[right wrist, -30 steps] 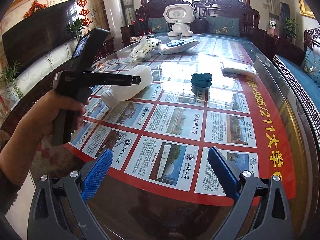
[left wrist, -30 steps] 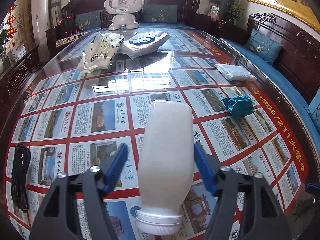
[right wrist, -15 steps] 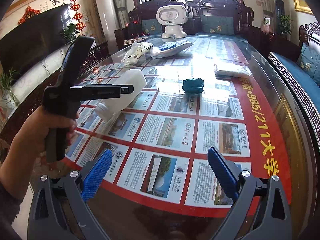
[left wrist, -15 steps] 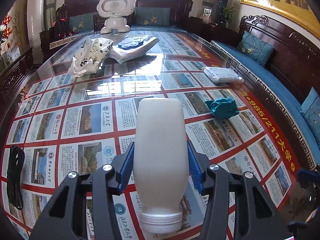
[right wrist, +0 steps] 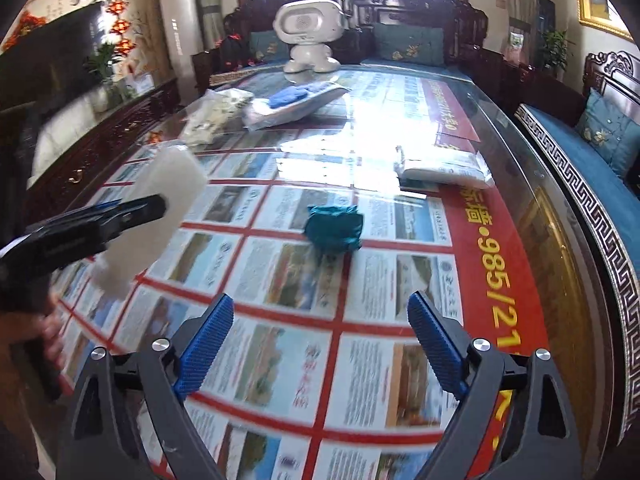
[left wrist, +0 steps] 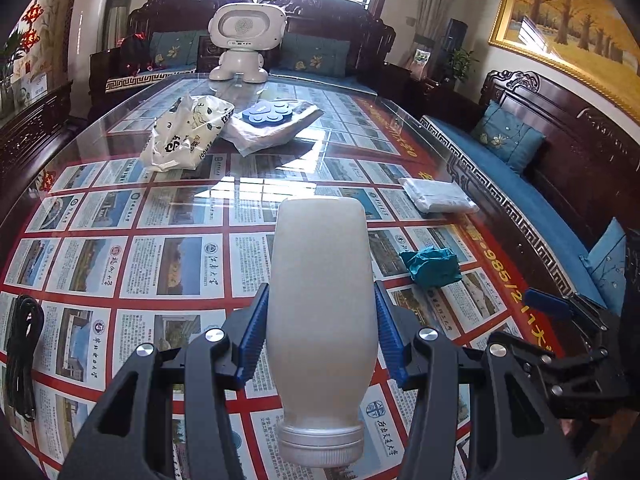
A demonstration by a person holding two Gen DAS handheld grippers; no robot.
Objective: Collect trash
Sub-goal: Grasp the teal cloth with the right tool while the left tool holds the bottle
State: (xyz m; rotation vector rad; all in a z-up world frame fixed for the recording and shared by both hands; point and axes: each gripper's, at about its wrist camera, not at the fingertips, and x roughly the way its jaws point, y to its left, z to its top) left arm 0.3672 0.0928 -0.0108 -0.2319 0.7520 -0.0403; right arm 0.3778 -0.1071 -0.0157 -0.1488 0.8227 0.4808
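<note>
My left gripper [left wrist: 320,328] is shut on a white plastic bottle [left wrist: 322,312], cap toward the camera, held above the glass-topped table [left wrist: 120,200]. The bottle also shows in the right wrist view [right wrist: 160,208], lifted at the left. A crumpled teal wad [left wrist: 430,266] lies on the table to the right; in the right wrist view the wad [right wrist: 334,230] lies ahead of my open, empty right gripper [right wrist: 320,344]. A folded white packet [left wrist: 438,196] lies further right. A white printed plastic bag [left wrist: 186,132] lies at the far left.
A white robot toy [left wrist: 244,42] stands at the table's far end. A clear bag with a blue tray [left wrist: 274,122] lies beside the printed bag. A black cable [left wrist: 24,354] lies at the left edge. Dark wooden benches with blue cushions [left wrist: 508,140] surround the table.
The left gripper closed on the bottle and lifted it off the table. The right gripper moved forward toward the teal wad.
</note>
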